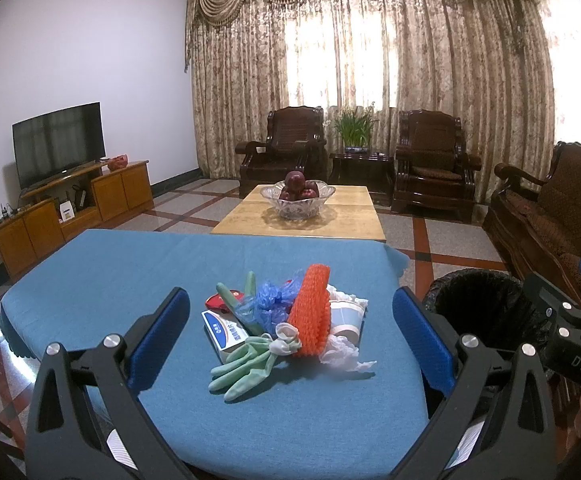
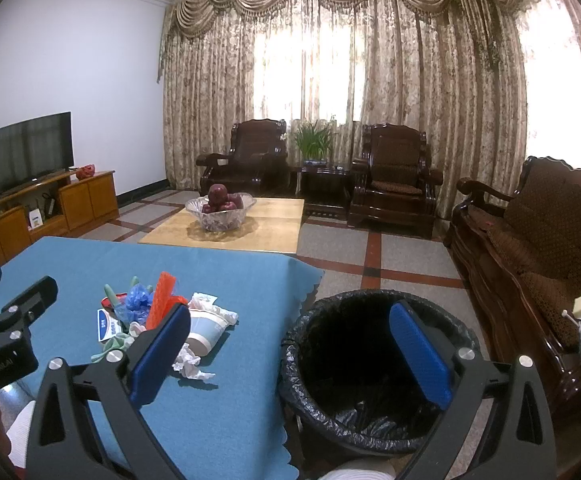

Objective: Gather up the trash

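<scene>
A pile of trash lies on the blue-clothed table (image 1: 110,276): an orange foam net sleeve (image 1: 310,312), a green rubber glove (image 1: 242,364), a blue plastic bag (image 1: 270,300), a white and blue box (image 1: 222,332), a paper cup (image 1: 346,316) and crumpled white tissue (image 1: 342,356). My left gripper (image 1: 290,332) is open and empty, its fingers either side of the pile and above it. My right gripper (image 2: 290,356) is open and empty above the black-lined trash bin (image 2: 374,364), to the right of the table. The paper cup (image 2: 206,328) and tissue (image 2: 188,364) show left of it.
A wooden coffee table (image 1: 354,216) with a glass bowl of apples (image 1: 298,196) stands beyond the blue table. Dark wooden armchairs (image 1: 282,148) and a sofa (image 2: 530,232) line the back and right. A TV on a cabinet (image 1: 58,144) is at the left wall.
</scene>
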A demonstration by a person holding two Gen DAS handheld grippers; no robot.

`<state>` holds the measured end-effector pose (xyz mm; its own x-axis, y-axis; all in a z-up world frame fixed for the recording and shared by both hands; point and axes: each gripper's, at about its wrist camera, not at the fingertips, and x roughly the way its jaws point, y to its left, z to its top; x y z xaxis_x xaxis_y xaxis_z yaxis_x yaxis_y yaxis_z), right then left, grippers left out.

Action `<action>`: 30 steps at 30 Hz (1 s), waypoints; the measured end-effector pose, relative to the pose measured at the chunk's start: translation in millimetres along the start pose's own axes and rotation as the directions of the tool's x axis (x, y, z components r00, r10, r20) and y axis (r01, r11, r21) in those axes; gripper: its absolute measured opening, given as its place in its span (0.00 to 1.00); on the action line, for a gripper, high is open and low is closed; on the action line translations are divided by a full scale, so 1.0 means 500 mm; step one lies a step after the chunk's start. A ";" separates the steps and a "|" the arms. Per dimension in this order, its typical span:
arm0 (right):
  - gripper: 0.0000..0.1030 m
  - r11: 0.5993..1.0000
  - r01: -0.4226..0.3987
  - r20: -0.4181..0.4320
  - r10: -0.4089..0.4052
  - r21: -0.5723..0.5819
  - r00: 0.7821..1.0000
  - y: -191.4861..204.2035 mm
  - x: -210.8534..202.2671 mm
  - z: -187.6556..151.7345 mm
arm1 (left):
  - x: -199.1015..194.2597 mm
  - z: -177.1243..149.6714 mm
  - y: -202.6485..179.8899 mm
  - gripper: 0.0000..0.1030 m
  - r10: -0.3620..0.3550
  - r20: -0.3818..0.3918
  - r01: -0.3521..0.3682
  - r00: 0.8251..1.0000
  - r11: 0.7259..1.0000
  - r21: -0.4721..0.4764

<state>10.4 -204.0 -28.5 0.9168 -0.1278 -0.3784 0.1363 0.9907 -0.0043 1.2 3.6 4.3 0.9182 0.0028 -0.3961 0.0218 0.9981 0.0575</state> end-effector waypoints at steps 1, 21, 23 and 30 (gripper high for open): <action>0.94 1.000 0.000 0.000 0.000 0.000 1.000 0.000 0.000 0.000 | 0.002 -0.001 0.001 0.95 0.001 0.000 -0.001 1.000 1.000 0.000; 0.94 1.000 -0.009 -0.009 0.009 -0.007 1.000 0.016 0.022 -0.006 | 0.022 -0.030 0.014 0.95 0.009 -0.020 -0.009 1.000 1.000 -0.011; 0.94 1.000 -0.012 -0.012 0.012 -0.010 1.000 0.022 0.029 -0.008 | 0.028 -0.028 0.015 0.95 0.015 -0.022 -0.015 1.000 1.000 -0.011; 0.94 0.999 -0.027 -0.031 0.026 -0.021 0.999 0.051 0.071 -0.009 | 0.069 -0.032 0.047 0.95 0.058 -0.056 -0.059 0.997 0.998 -0.018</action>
<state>44.6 -183.2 -46.3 0.9078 -0.1004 -0.4071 0.1038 0.9945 -0.0138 27.3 28.3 -22.6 0.8942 0.0640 -0.4432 -0.0394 0.9971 0.0645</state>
